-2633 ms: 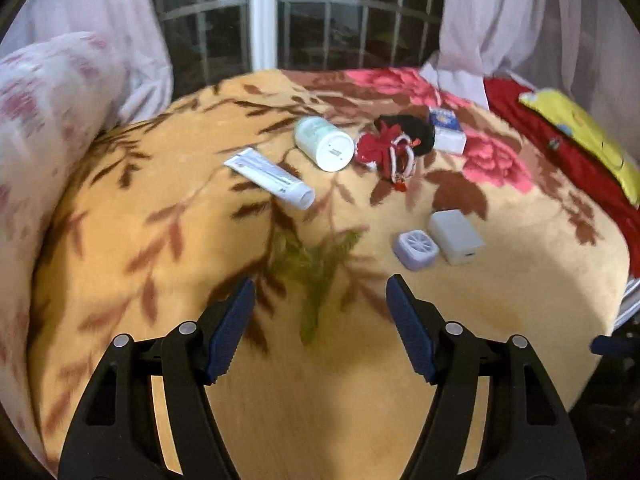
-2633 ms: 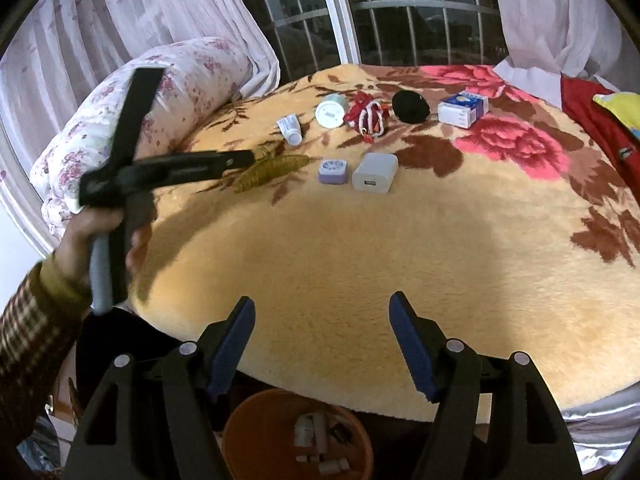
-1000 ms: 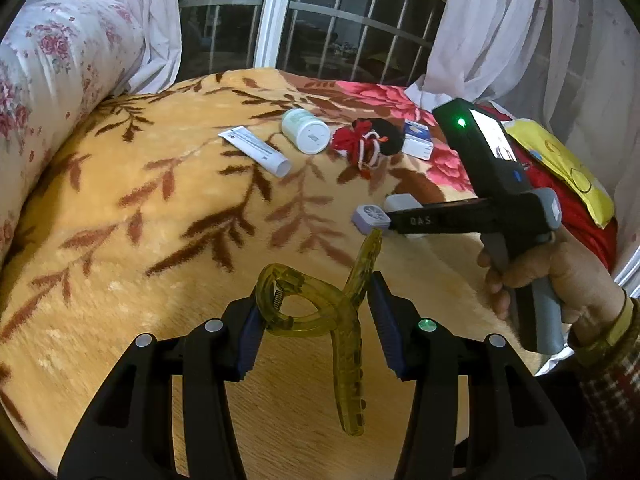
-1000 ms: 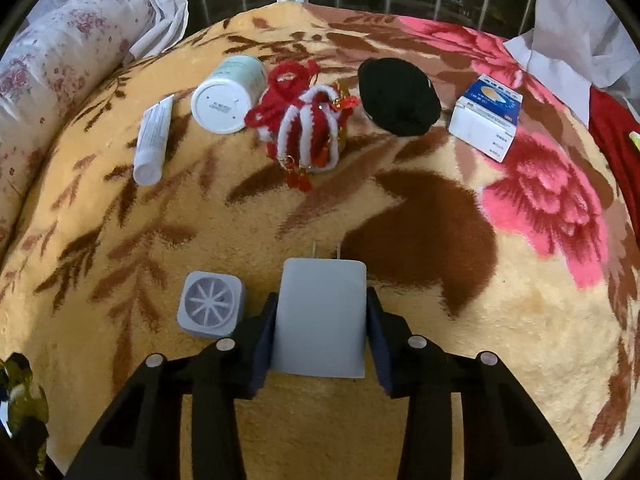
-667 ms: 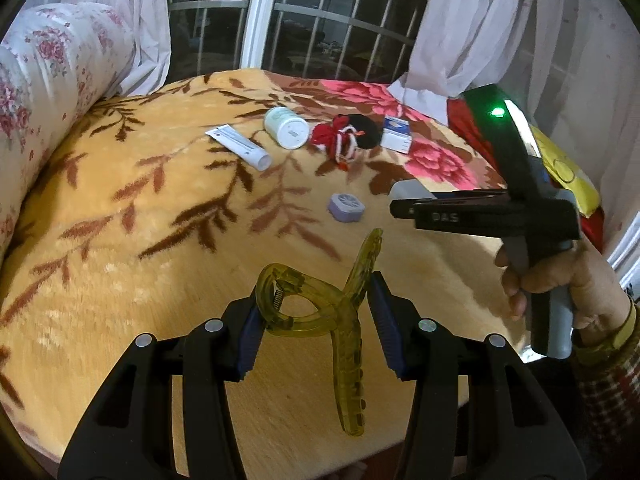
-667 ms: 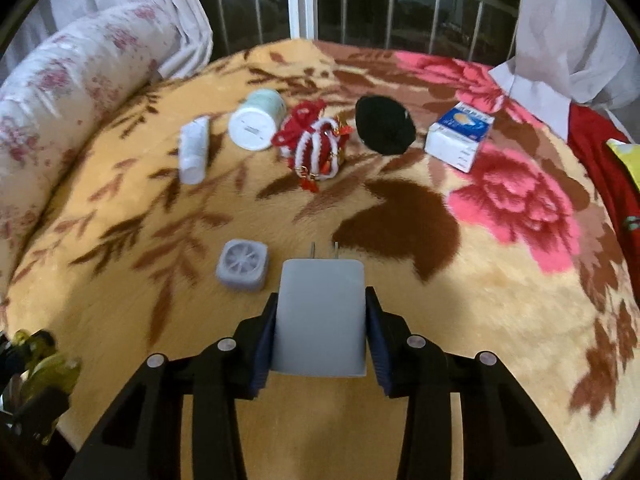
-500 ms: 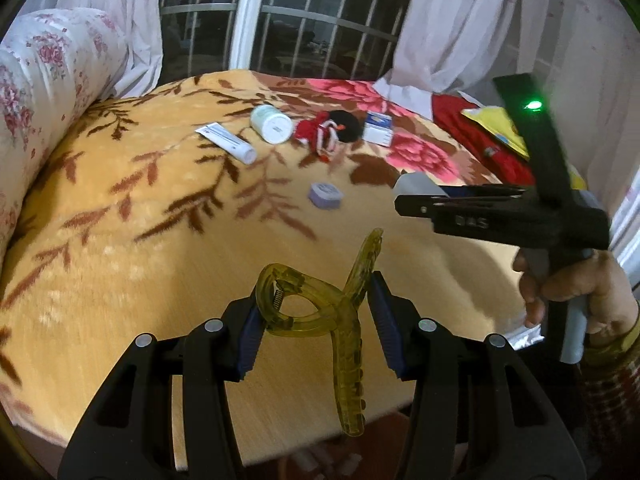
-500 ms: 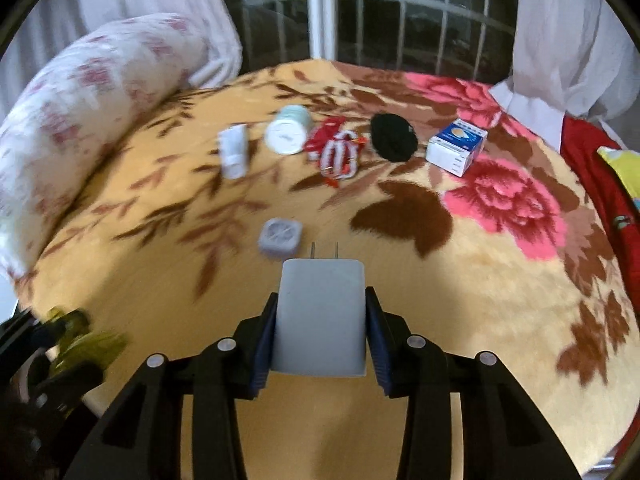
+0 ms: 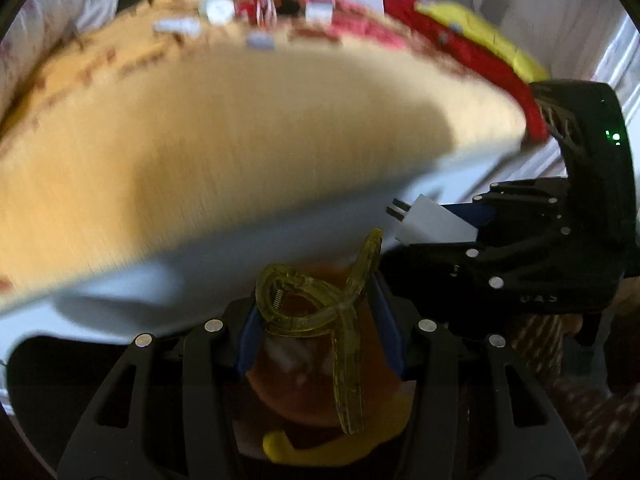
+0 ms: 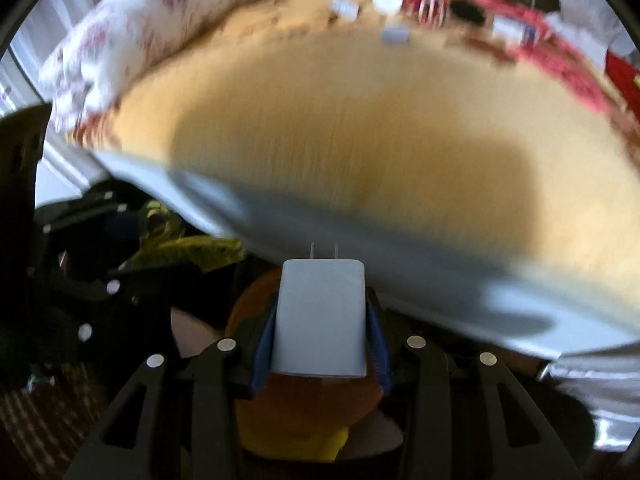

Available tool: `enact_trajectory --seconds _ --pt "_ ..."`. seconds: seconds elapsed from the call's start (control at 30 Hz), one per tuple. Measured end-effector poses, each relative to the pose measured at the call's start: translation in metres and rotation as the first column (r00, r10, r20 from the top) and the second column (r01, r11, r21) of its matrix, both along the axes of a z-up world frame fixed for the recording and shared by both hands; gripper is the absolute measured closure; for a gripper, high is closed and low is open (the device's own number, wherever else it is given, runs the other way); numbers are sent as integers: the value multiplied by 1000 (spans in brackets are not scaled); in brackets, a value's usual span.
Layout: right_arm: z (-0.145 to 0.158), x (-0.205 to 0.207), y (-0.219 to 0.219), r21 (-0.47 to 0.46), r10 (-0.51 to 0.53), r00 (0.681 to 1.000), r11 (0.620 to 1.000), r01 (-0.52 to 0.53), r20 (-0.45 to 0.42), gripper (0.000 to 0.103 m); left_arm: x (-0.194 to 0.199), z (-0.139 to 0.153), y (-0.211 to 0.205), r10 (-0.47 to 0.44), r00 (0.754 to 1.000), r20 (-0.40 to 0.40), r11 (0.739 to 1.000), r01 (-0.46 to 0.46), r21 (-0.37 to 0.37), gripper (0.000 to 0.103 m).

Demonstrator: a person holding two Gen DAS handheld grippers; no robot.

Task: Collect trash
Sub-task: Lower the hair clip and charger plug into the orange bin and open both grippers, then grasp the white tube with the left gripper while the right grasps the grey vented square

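Note:
My left gripper (image 9: 316, 312) is shut on a translucent yellow-green hair claw clip (image 9: 320, 312), held over an orange trash bin (image 9: 304, 396) on the floor below the bed edge. My right gripper (image 10: 320, 320) is shut on a white plug charger (image 10: 322, 316), also above the orange bin (image 10: 304, 404). The right gripper with the charger (image 9: 432, 222) shows at the right of the left wrist view. The clip (image 10: 188, 250) shows at the left of the right wrist view.
The bed with its orange floral blanket (image 9: 200, 140) fills the upper view, blurred. On its far side lie a white tube (image 9: 176, 26), a white jar (image 9: 218, 10), a red-and-white trinket (image 9: 266, 10), a small lilac box (image 9: 260, 42) and a white carton (image 9: 318, 10). A floral pillow (image 10: 160, 20) lies at left.
Both grippers have dropped from above the blanket to below the bed's front edge, over the orange bin, each still holding its item. The view is motion-blurred.

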State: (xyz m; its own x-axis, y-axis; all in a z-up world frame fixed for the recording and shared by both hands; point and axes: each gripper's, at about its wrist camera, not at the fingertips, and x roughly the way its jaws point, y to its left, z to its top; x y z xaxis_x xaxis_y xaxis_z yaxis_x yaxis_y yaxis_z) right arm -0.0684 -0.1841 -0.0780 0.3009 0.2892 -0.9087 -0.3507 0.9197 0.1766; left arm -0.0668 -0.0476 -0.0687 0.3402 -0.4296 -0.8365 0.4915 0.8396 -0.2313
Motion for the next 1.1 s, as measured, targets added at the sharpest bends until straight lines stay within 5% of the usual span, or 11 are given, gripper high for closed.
enact_trajectory --seconds 0.17,0.23,0.27,0.47,0.73,0.97,1.1 --pt "-34 -19 7 -10 39 993 999 -40 -109 62 -13 -36 -11 -81 987 -139 995 89 55 54" --pt "-36 -22 6 -17 41 992 999 -43 -117 51 -16 -42 -15 -91 982 -163 991 106 83 47" --pt "-33 -23 4 -21 35 994 999 -37 -106 38 -17 -43 -15 -86 983 -165 991 102 92 40" --pt "-9 -19 -12 -33 -14 1000 999 13 -22 36 -16 -34 -4 -35 992 -122 995 46 87 31" --pt "50 10 -19 -25 -40 975 999 46 220 35 0 14 18 75 995 61 997 -74 -6 31" --pt "84 94 -8 -5 -88 926 995 96 368 35 40 62 26 220 945 240 975 -208 -74 27" --pt "77 154 -3 -45 -125 921 987 152 370 35 67 80 30 280 924 262 959 -259 -111 27"
